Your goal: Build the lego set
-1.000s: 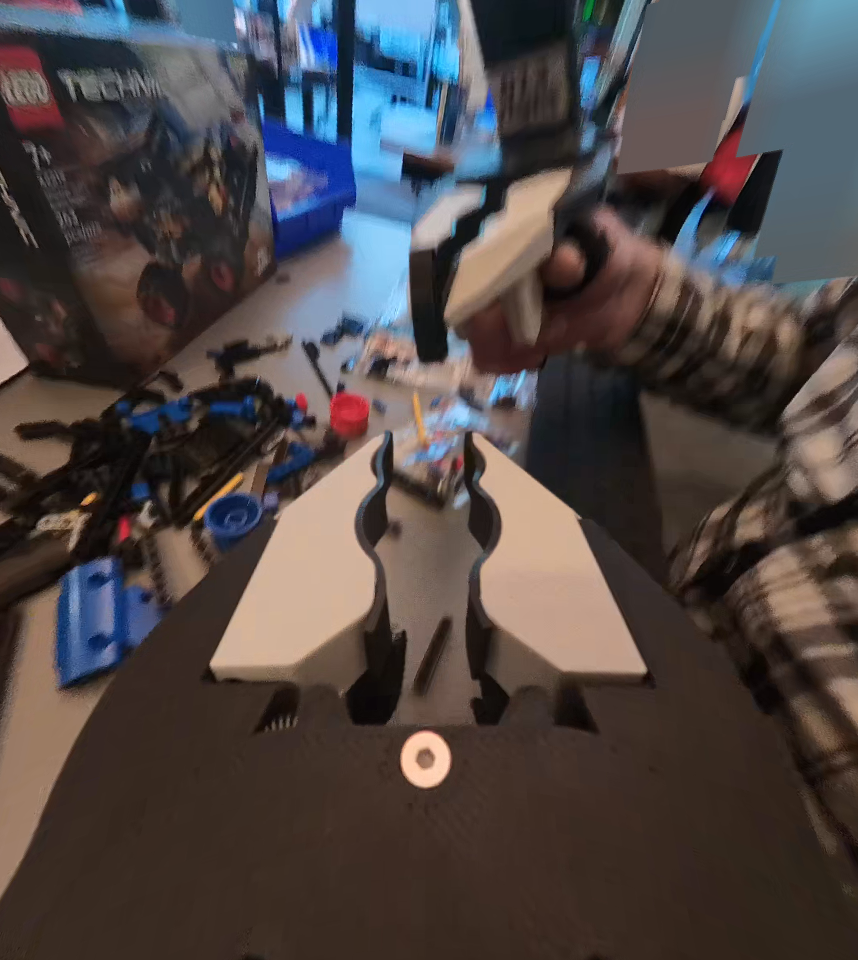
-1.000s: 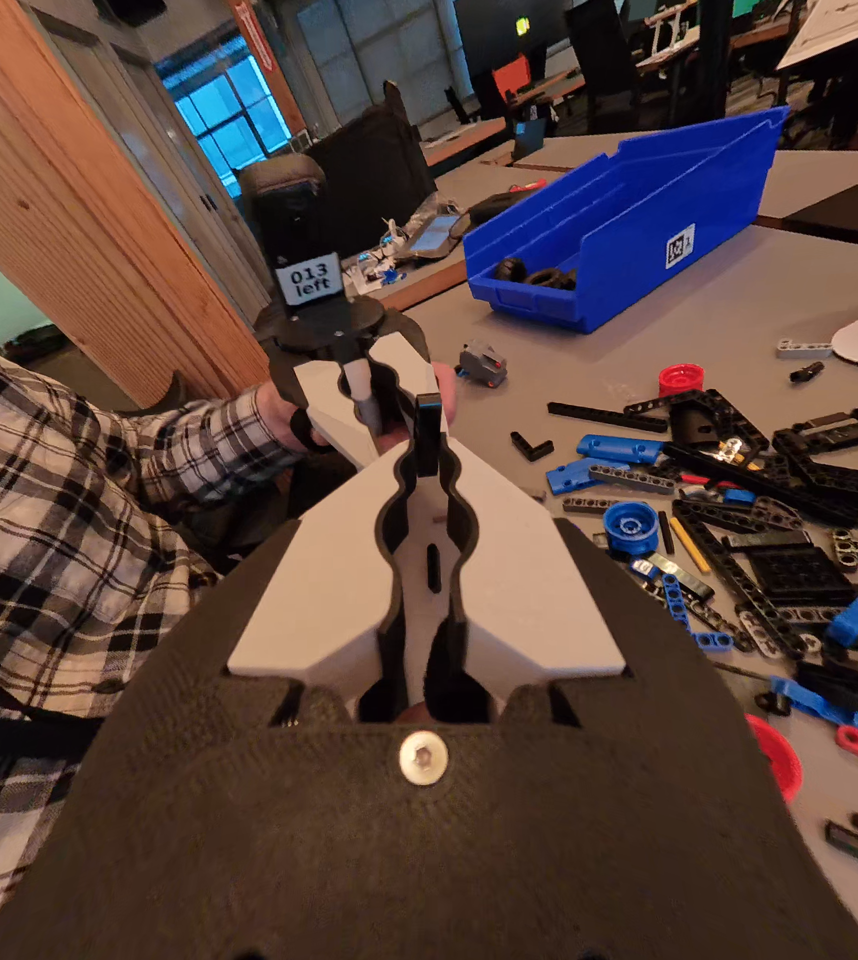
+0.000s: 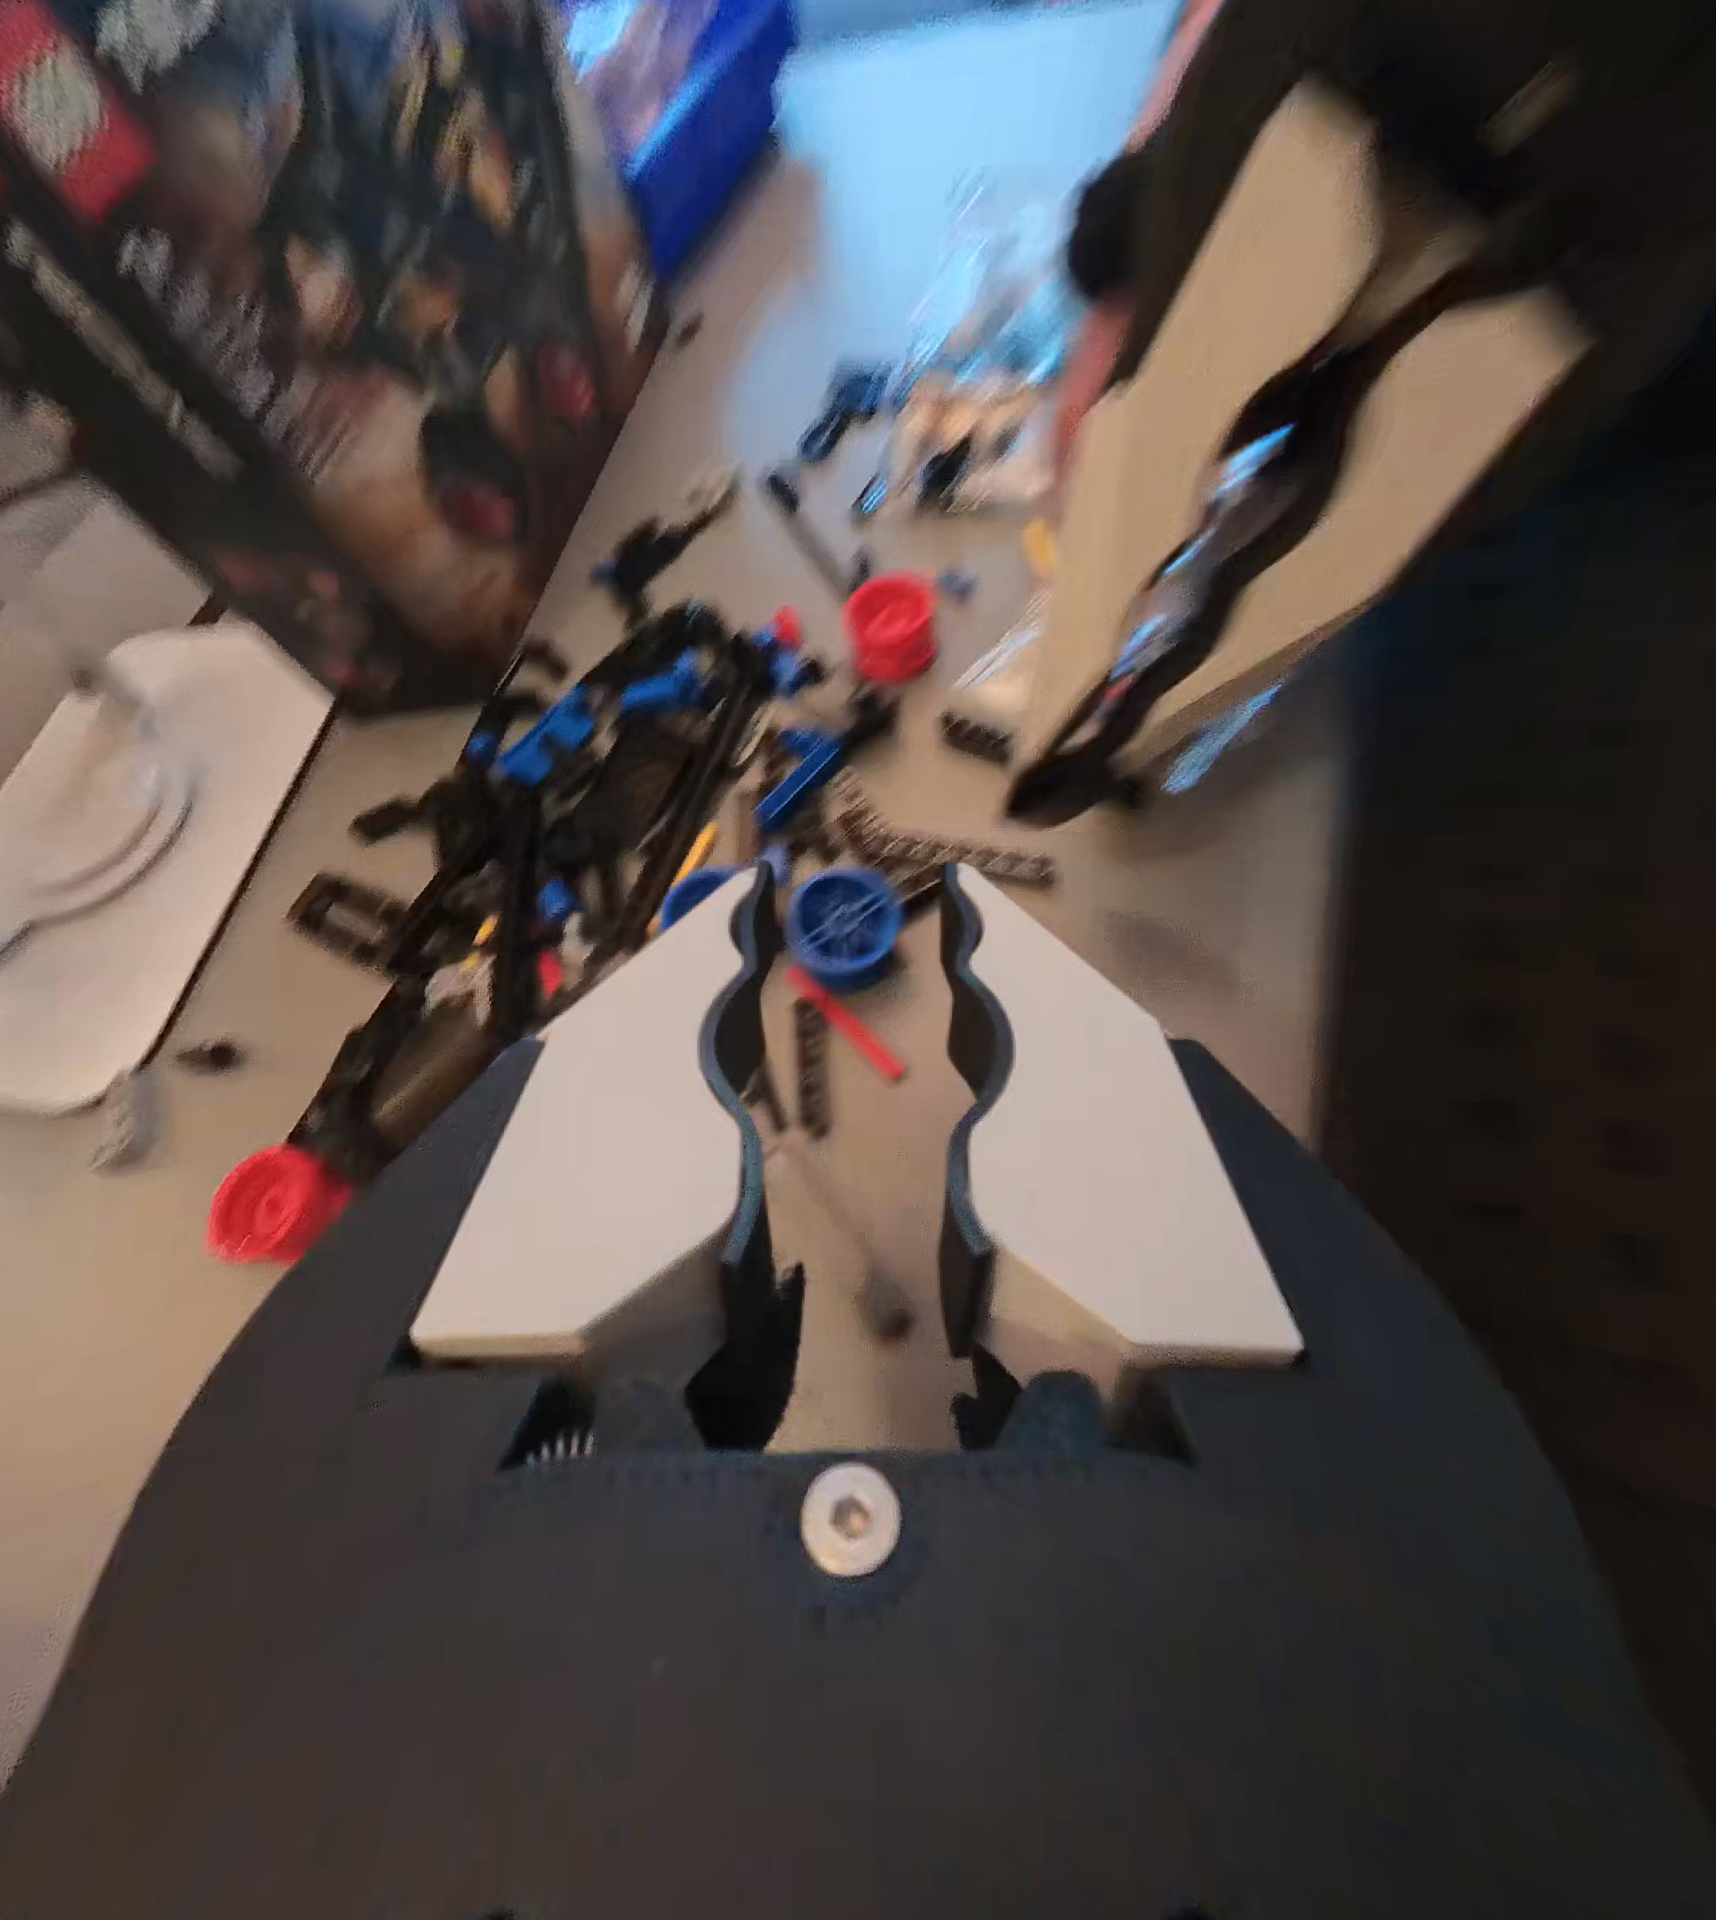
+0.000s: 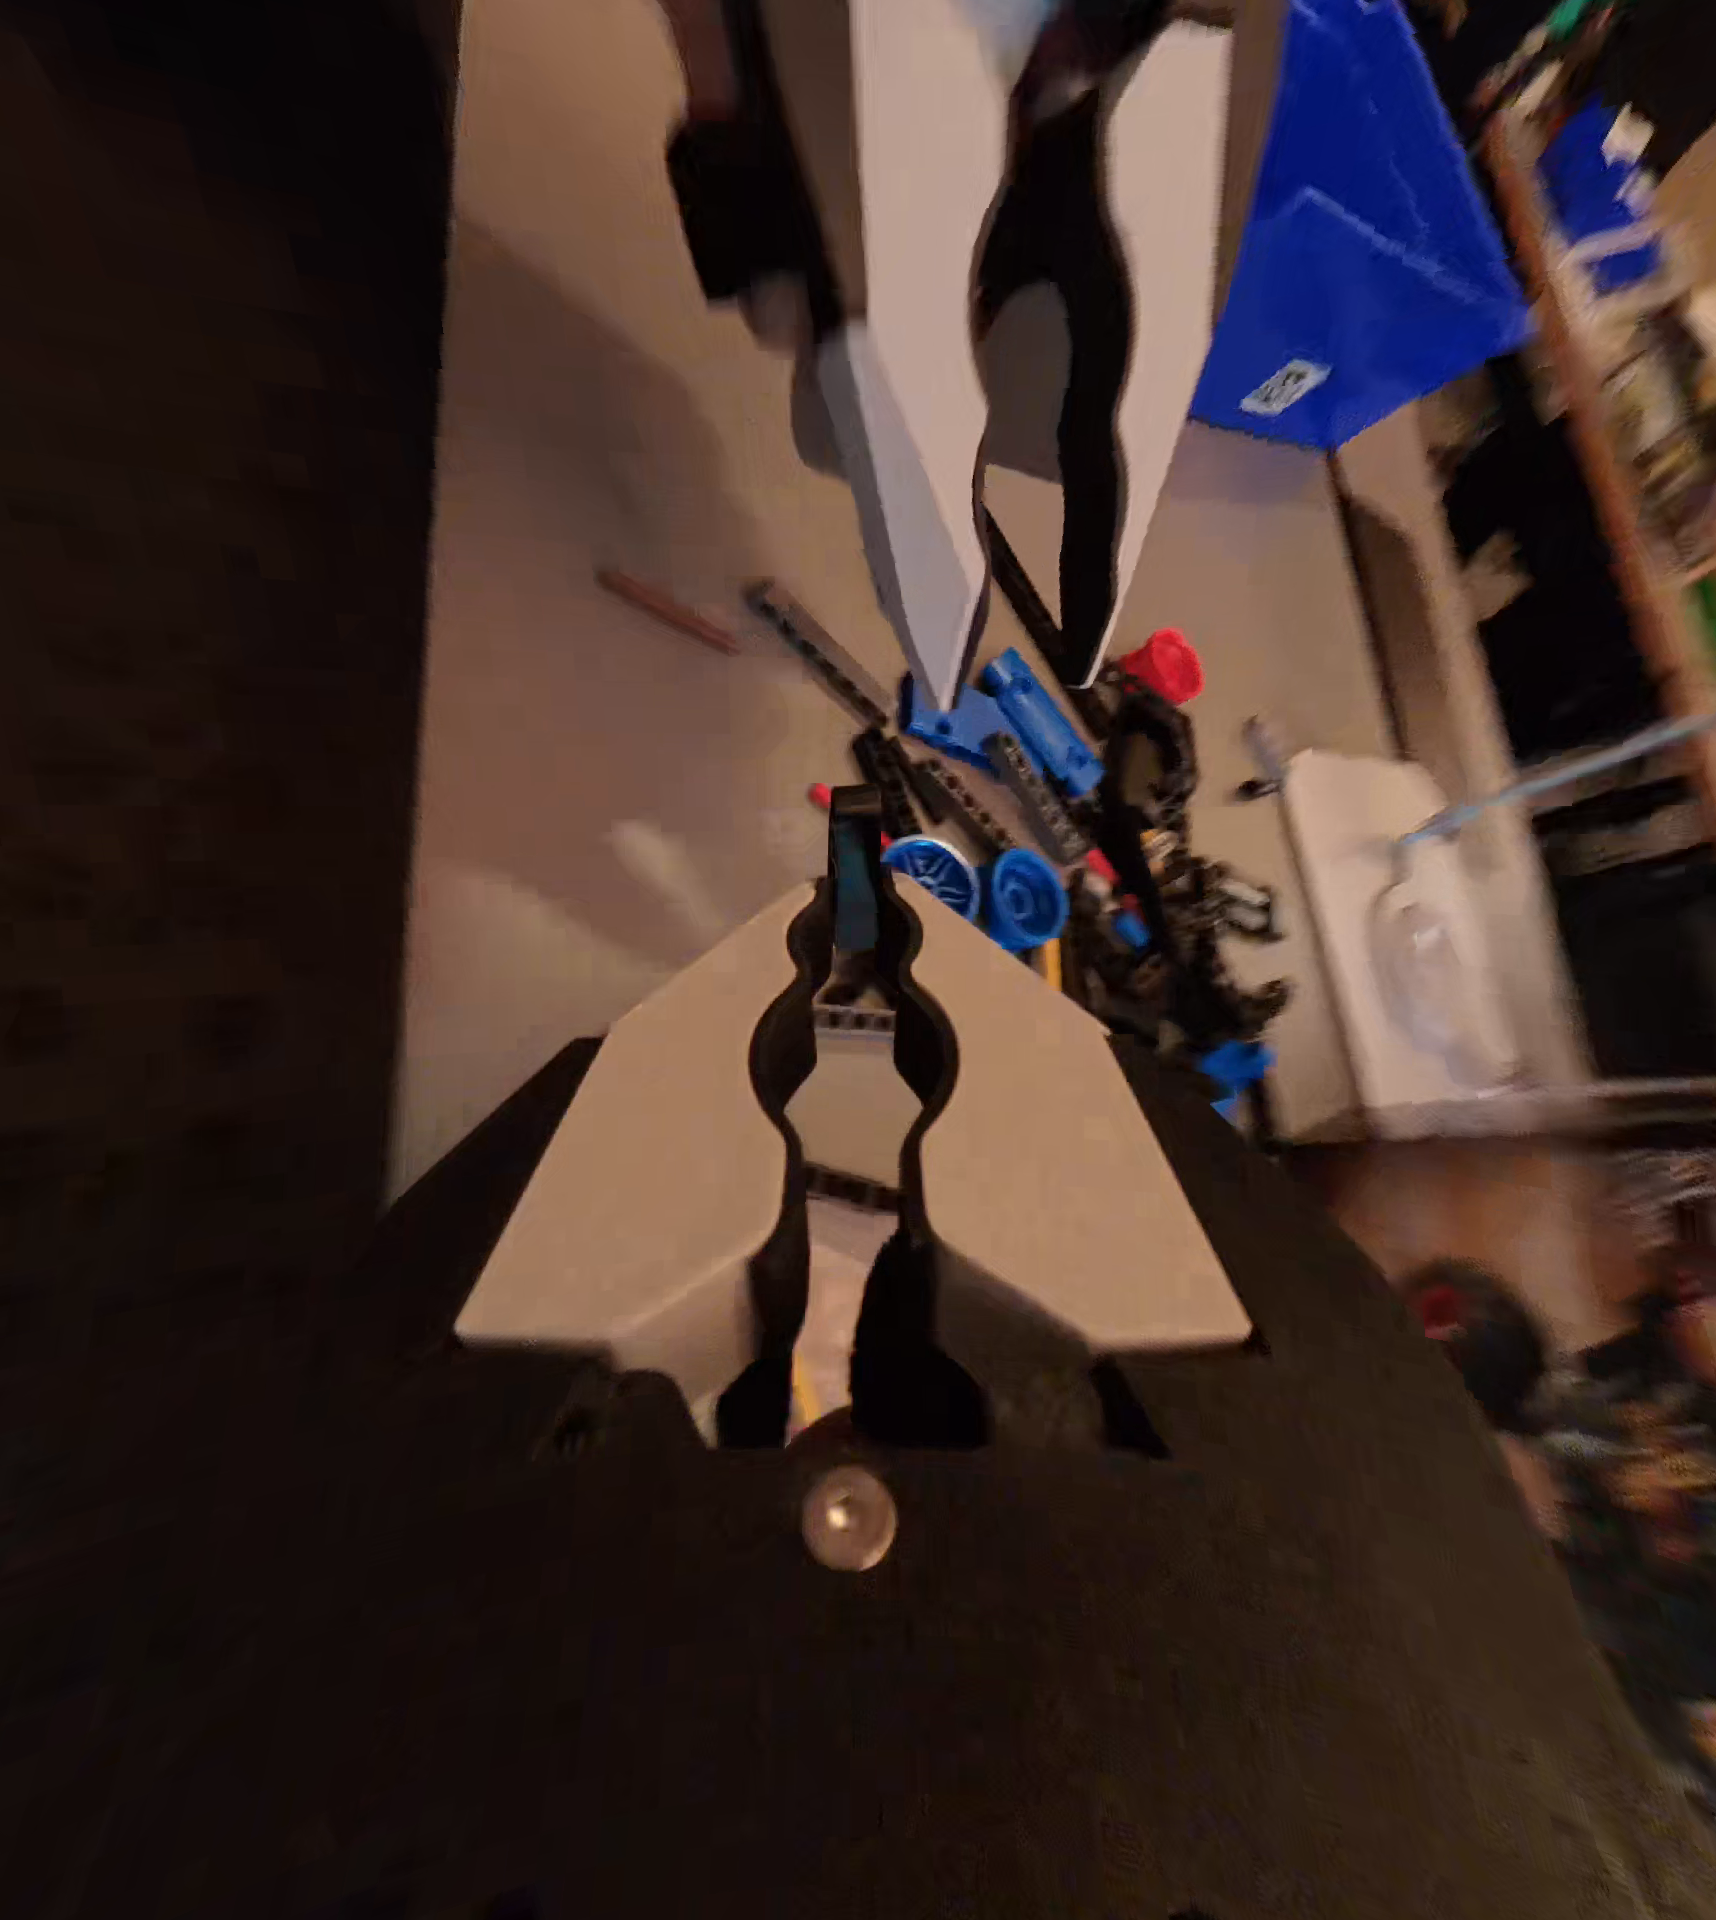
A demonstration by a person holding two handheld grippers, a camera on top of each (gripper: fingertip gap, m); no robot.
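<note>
Lego pieces (image 3: 625, 790) lie scattered on the table (image 3: 54, 1351), near the box (image 3: 241, 312) at far left. Left gripper (image 3: 849, 894) gapes wide, empty, above a blue wheel (image 3: 843, 925). Right gripper (image 4: 856, 883) pinches a black piece (image 4: 854, 852).

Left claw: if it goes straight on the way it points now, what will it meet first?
Most likely the round blue ribbed plastic wheel, which lies on the grey table just beyond the open left claw, between its tips. The picture is blurred, so depth is uncertain.
</note>
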